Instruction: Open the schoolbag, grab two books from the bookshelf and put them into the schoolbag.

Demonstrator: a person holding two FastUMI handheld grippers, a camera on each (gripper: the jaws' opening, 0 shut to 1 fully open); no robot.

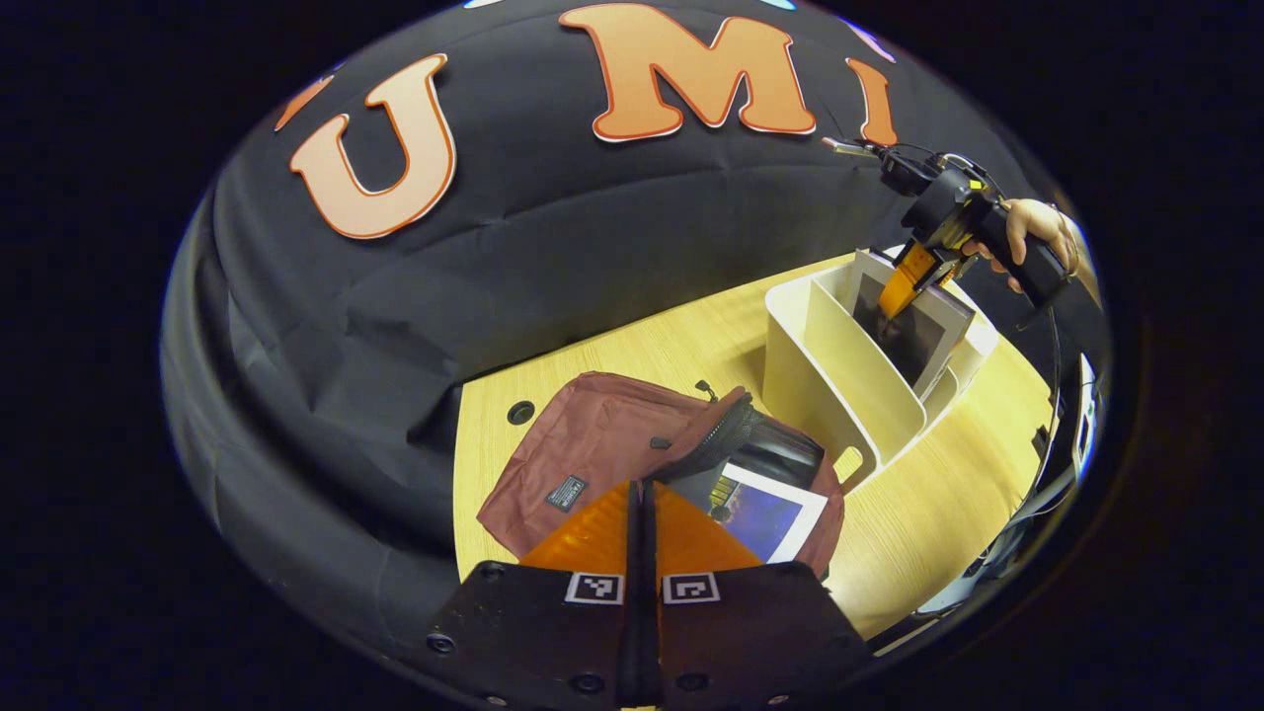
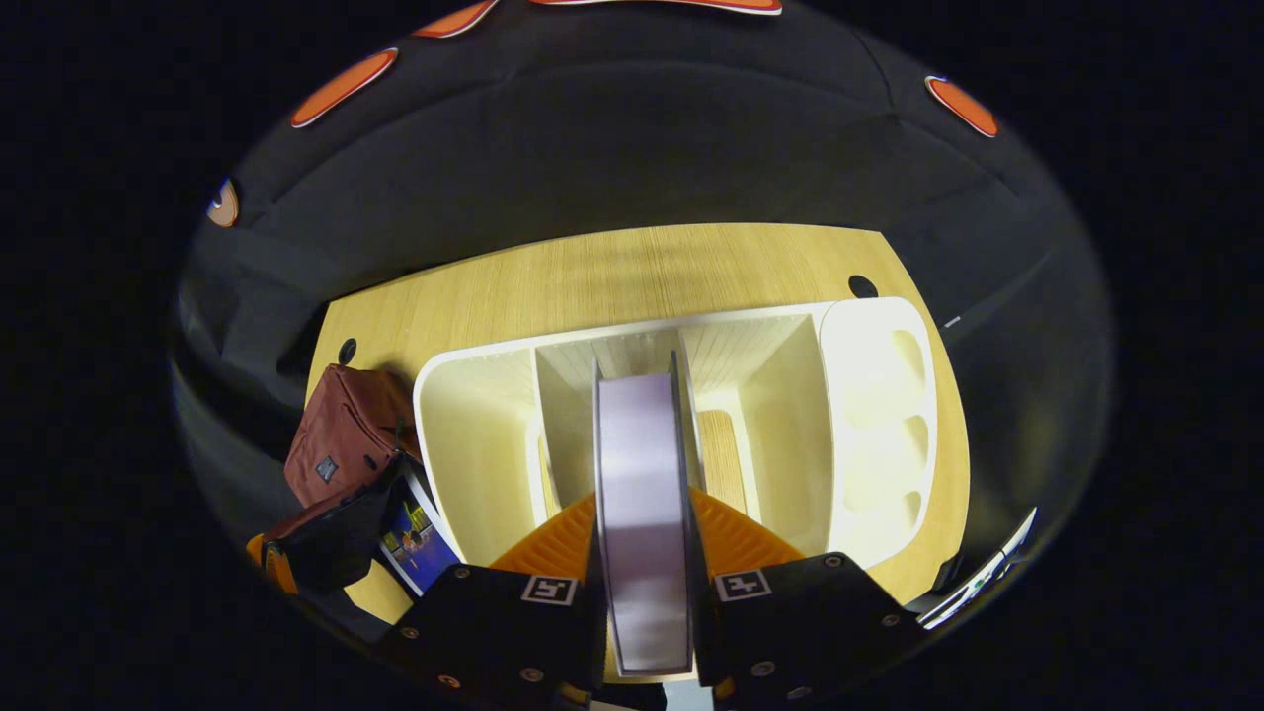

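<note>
Both views look down, sharing schoolbag [image 1: 592,454] and bookshelf [image 2: 474,434].

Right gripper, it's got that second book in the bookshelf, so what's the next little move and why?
Probably lift straight up. The right gripper has its jaws closed on the book, which sits upright in a slot of the white bookshelf. Clearing the dividers comes before carrying it to the open schoolbag, where one book already lies. The left gripper holds the flap.

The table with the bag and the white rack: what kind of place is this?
Probably a staged booth, not a home: a wooden table stands against a black cloth wall, carrying just a schoolbag and bookshelf.
</note>
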